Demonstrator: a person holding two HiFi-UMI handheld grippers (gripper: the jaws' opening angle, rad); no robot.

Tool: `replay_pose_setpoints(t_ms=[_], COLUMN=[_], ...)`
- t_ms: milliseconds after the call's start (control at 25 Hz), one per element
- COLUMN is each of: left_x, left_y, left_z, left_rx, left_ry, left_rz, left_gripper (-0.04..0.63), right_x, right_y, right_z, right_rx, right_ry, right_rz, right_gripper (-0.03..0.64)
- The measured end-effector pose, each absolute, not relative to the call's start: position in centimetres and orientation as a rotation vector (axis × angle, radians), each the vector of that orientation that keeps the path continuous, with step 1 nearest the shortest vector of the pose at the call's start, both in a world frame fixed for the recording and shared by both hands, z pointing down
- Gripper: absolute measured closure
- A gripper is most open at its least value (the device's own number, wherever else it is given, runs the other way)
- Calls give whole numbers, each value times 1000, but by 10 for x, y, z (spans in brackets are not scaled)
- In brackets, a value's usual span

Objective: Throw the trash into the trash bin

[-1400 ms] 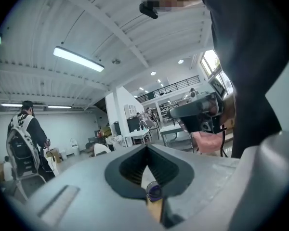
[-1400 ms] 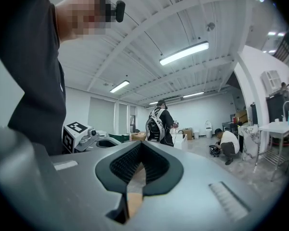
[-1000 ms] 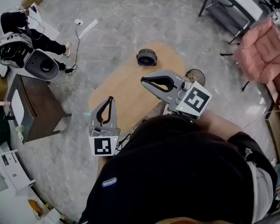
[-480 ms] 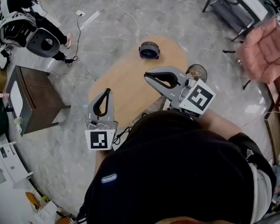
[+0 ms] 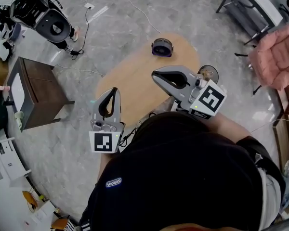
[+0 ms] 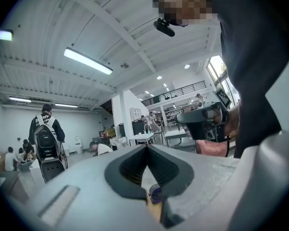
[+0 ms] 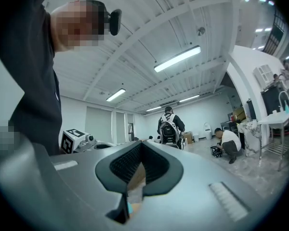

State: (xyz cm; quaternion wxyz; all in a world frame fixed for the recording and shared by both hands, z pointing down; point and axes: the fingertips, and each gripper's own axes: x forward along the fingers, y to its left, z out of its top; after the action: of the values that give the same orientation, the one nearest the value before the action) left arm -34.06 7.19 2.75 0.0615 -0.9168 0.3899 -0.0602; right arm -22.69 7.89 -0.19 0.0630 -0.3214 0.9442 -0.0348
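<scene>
Both grippers are empty right now. The left gripper [image 5: 114, 91] has its jaws closed tip to tip with nothing pinched, and the right gripper [image 5: 156, 76] is the same, fully together. Each one's own view shows only the bare gap behind the pads.

The only thing sitting on the wooden bench [image 5: 130, 81] is a small round purple container [image 5: 162, 47] at the far end. My guess is that's the bin, or at least what the task is about, though I can't see inside it from here. There's also a dark round thing [image 5: 205, 73] just off the bench edge, tucked behind the right gripper, with something pale in it. It could be the trash or another bin, honestly can't tell.

What matters for the next move, going by the head view: the purple container sits at about 12 o'clock from the right jaws' tips and about 1 to 2 o'clock from the left ones. The right is clearly nearer, with the left well apart from it. It's round, so there's no long axis to line up with. I reckon the right hand goes first, and its jaws need to open before anything gets picked up.
</scene>
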Motion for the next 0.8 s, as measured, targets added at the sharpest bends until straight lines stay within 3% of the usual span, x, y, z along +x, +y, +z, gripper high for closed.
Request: replay_pose_setpoints(t_ms=[800], left_x=[-382], left_y=[89], left_z=[27], left_rx=[-2815], left_ry=[1148], left_rz=[-71], left_gripper=[594], right_x=[-297], right_y=[88], right_z=[1], right_rx=[-831], right_ry=[2942], right_rz=[-56], right_gripper=[586])
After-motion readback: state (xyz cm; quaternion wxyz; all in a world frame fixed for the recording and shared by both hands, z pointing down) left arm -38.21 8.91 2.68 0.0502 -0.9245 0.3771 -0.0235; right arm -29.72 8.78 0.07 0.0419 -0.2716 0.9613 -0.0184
